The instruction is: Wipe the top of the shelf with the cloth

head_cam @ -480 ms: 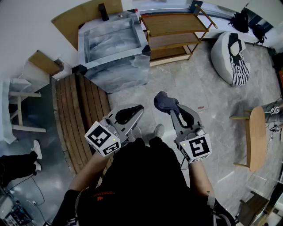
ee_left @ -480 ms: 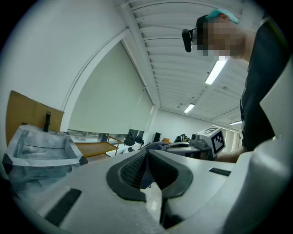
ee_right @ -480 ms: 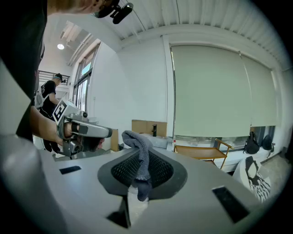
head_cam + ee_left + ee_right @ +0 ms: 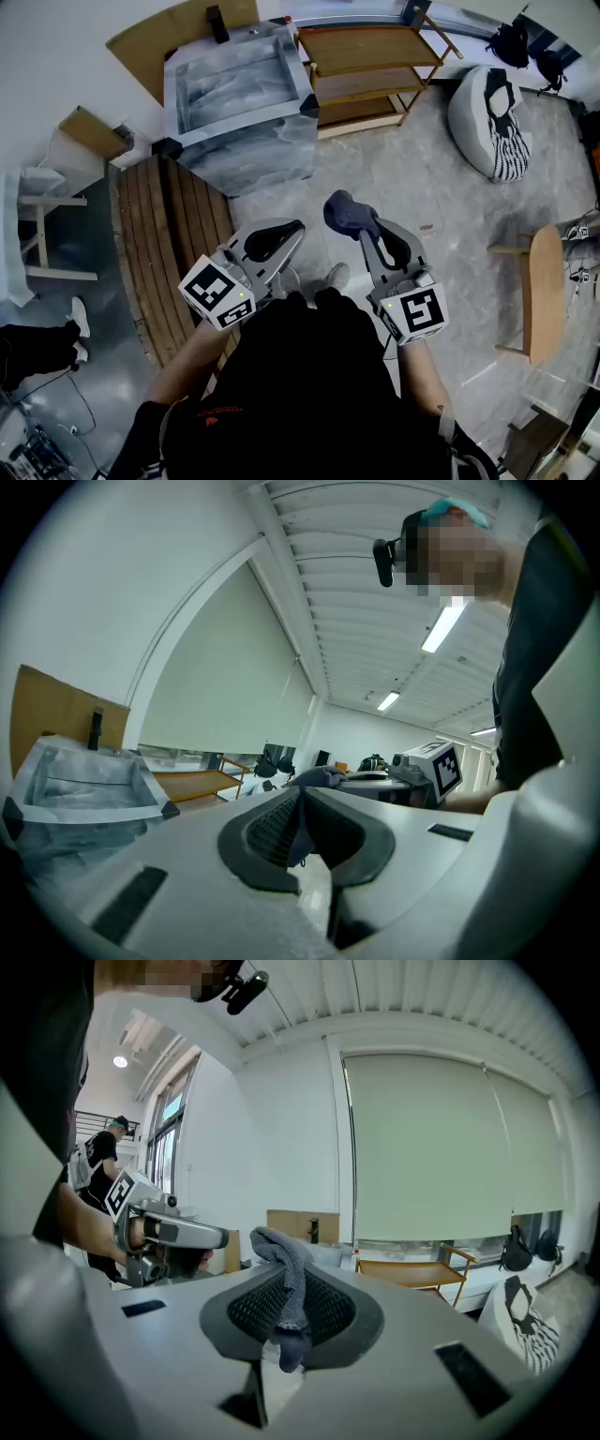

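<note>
A wooden shelf with slatted tiers stands at the far wall, a good way from both grippers. A dark grey-blue cloth bunches out past the tips of my right gripper, which is shut on it above the stone floor. In the right gripper view the cloth hangs pinched between the black pads, and the shelf shows beyond it to the right. My left gripper hangs beside the right one, to its left, with its tips together and nothing held. The left gripper view shows the shelf far off.
A large grey wrapped crate stands left of the shelf. Wooden slats lie on the floor at the left. A white bean bag sits at the right, with a small wooden table nearer. My shoe is below the grippers.
The right gripper with the cloth has edged slightly up and left. The left gripper has barely moved.
</note>
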{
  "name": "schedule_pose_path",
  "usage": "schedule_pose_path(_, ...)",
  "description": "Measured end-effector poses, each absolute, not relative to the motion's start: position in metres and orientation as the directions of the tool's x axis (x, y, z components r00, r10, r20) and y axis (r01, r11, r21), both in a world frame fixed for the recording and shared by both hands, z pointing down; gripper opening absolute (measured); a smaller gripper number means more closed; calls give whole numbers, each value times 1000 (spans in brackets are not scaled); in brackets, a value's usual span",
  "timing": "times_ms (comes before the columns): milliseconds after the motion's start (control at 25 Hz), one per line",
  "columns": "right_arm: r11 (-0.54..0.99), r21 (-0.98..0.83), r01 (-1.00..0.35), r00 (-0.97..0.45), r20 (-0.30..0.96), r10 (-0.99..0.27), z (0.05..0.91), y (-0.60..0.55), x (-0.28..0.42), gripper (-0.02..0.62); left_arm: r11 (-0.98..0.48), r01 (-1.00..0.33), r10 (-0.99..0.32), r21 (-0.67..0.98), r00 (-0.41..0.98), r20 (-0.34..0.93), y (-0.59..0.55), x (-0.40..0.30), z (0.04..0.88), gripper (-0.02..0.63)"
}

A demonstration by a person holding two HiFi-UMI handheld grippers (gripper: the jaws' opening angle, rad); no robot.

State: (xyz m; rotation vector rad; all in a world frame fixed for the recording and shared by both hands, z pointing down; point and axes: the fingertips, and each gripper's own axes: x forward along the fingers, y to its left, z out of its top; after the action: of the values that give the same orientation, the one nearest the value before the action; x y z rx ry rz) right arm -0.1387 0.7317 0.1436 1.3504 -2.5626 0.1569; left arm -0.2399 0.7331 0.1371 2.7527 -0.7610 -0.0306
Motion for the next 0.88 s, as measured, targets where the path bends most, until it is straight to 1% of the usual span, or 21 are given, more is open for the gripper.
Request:
schedule_pose_path(320,571,2,-821,-551,260,-793,144,712,-94,44,-814,-517,-519,266,852,68,714,-193,139,32)
schedule_pose_path(600,626,4,-780,-602,269,-752,151,690,-44,43,-789,-556,-557,264,827,77,684,-144,143,32)
schedule_pose_path(880,637,1,-771,-611,282,-740,158,662,-4,44,-759,-590,-591,276,802,89,653,-118,151,32)
